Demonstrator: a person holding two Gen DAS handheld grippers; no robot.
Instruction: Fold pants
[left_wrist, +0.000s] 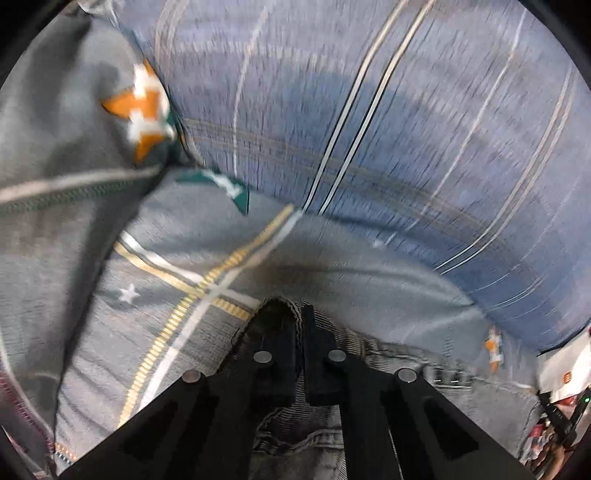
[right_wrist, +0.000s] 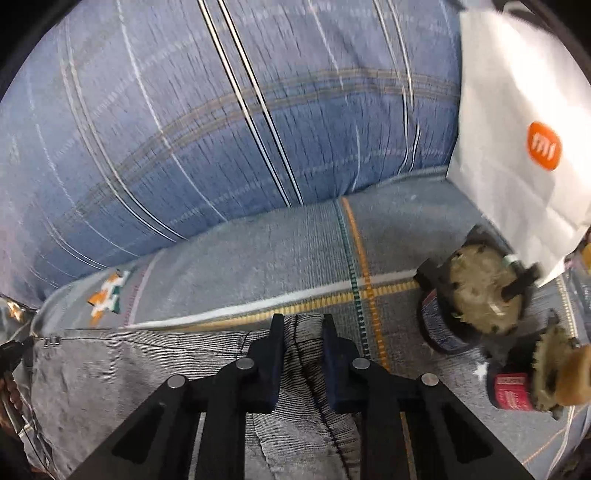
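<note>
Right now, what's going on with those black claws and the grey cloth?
A person is folding grey pants on a bed, holding a gripper in each hand. The left gripper is clamped on one bit of the fabric, and the right gripper pinches a fold of it. Nothing looks folded over yet.

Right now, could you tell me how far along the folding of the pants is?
Early stage. Done: both grips are taken. The left hand-held gripper is shut on an edge of the grey pants, and the right hand-held gripper pinches a fold of the same fabric. In hand: the pants lie on the bedsheet below the blue pillow. Left: no finished fold is visible yet.
</note>
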